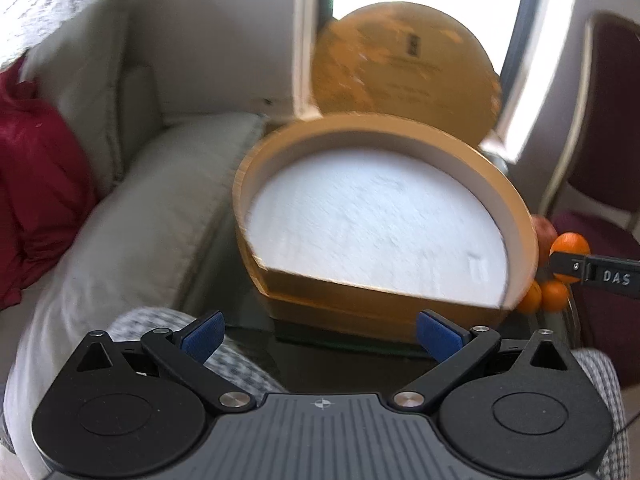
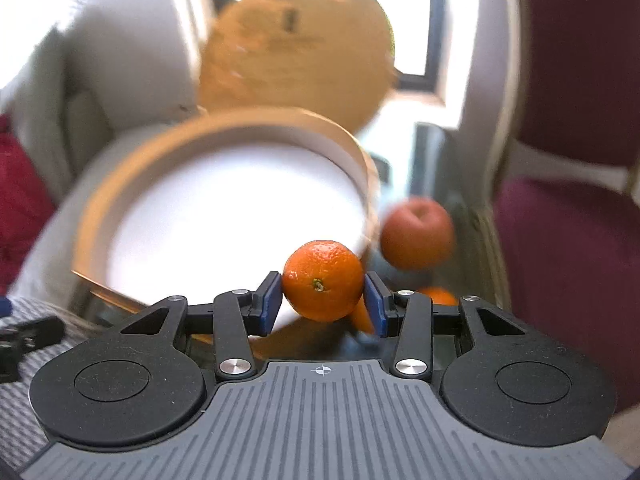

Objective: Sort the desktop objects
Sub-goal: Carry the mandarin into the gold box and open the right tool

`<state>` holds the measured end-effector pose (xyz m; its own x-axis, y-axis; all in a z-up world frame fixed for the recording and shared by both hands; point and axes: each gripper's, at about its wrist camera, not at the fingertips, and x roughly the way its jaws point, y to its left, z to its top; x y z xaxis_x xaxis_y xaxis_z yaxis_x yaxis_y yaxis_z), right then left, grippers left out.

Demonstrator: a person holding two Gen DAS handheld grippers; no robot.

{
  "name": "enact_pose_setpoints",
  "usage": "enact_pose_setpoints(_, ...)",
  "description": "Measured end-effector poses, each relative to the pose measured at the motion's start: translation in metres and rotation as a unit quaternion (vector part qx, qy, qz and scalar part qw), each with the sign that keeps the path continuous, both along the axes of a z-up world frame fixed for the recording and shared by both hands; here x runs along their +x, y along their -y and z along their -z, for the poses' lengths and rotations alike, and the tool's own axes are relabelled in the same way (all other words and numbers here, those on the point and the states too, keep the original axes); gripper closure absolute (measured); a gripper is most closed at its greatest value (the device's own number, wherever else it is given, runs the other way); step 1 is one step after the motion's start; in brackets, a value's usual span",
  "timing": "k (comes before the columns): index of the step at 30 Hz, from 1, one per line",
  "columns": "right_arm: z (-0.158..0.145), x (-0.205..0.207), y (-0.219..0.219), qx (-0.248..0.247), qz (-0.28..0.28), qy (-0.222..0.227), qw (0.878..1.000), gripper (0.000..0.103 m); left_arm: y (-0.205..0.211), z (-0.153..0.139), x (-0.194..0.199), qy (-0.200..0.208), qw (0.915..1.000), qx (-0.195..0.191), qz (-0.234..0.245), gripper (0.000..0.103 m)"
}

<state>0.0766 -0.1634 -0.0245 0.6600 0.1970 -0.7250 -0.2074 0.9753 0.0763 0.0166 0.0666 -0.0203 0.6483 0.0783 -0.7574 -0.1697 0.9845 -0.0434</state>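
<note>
The round box is seen empty from the left wrist, on the glass surface ahead of the spread, unladen left tool; two oranges lie beside it. From the right wrist, one orange is clamped in the right tool at the box's rim, with an apple nearby, so nothing is judged sorted yet.

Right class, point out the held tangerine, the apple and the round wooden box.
tangerine [image 2: 322, 280], right wrist view, front skin by the stem.
apple [image 2: 416, 236], right wrist view, red side.
round wooden box [image 1: 516, 216], left wrist view, right rim.
</note>
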Motion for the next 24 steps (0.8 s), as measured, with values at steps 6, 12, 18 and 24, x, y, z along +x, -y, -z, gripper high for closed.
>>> enact_pose_setpoints(6,0.010,0.035,-0.058,0.002,-0.061,-0.025,0.998,0.057,-0.033,0.002,-0.003,-0.002,0.9990,-0.003,-0.044,0.001)
enact_pose_setpoints(12,0.043,0.069,-0.113,-0.012,-0.119,-0.069,0.990,0.057,-0.058,0.012,-0.005,-0.015,0.9974,-0.013,-0.070,0.001)
enact_pose_setpoints(18,0.076,0.091,-0.138,-0.035,-0.134,-0.110,0.984,0.057,-0.079,0.018,-0.006,-0.022,0.9953,-0.023,-0.092,0.001)
enact_pose_setpoints(24,0.091,0.099,-0.151,-0.042,-0.138,-0.122,0.982,0.057,-0.087,0.023,-0.004,-0.027,0.9945,-0.024,-0.098,0.001)
